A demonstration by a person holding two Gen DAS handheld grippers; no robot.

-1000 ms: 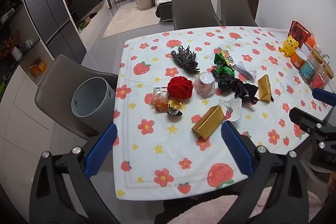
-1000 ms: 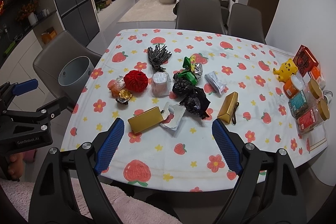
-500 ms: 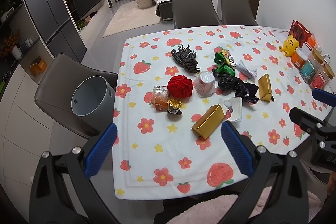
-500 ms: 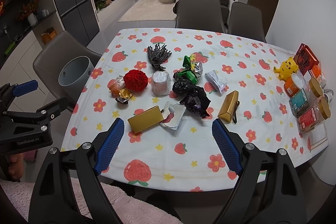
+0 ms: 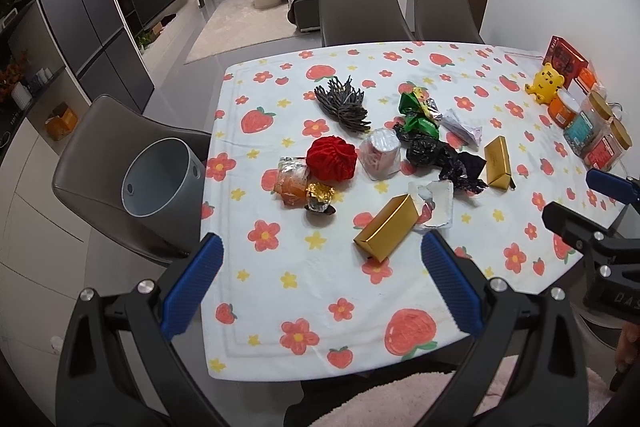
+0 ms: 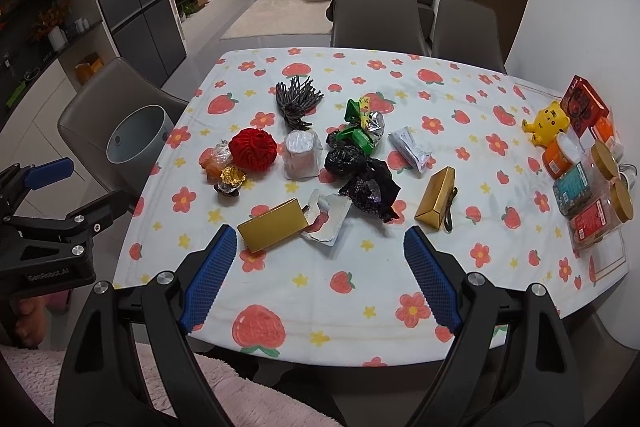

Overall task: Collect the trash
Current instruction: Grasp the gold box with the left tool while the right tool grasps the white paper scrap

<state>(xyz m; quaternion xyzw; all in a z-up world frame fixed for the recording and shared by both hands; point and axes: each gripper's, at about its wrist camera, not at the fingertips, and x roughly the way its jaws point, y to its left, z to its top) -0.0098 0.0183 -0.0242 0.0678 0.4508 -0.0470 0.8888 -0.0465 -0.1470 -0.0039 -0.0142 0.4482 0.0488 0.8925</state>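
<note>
Left wrist view: left gripper (image 5: 320,279) held above the near edge of the flower-and-strawberry-print cloth surface (image 5: 304,291), blue-padded fingers (image 5: 191,285) spread wide, nothing between them. Trash scattered mid-surface: long gold cardboard box (image 5: 386,227) nearest, torn white foil tray (image 5: 436,203) touching its far end, crumpled gold foil wrapper (image 5: 320,195), orange plastic packet (image 5: 291,181), red ruffled ball (image 5: 332,159), clear plastic cup (image 5: 380,157), crumpled black plastic bag (image 5: 444,159), green snack wrappers (image 5: 416,115), dark twig-like bundle (image 5: 344,105), second gold box (image 5: 498,163). Grey cylindrical bin (image 5: 160,183) on the grey chair seat just off the left edge, mouth tilted toward the camera. Likely risks: thin foil slipping from a wide pinch; pieces dropped in the gap between surface edge and bin; bin tipping if bumped.

Right wrist view: right gripper (image 6: 322,277) likewise over the near edge, fingers (image 6: 430,279) parted and empty. Same litter ahead, silver-white sachet (image 6: 410,149) beside the black bag. Jars with tan lids (image 6: 592,195) and yellow toy figure (image 6: 548,123) crowd the right edge; wide sweeps there could knock them off. Bare cloth in front of the litter gives open room for approach; left gripper's body close by on the left, so collision possible on crossing reaches.
</note>
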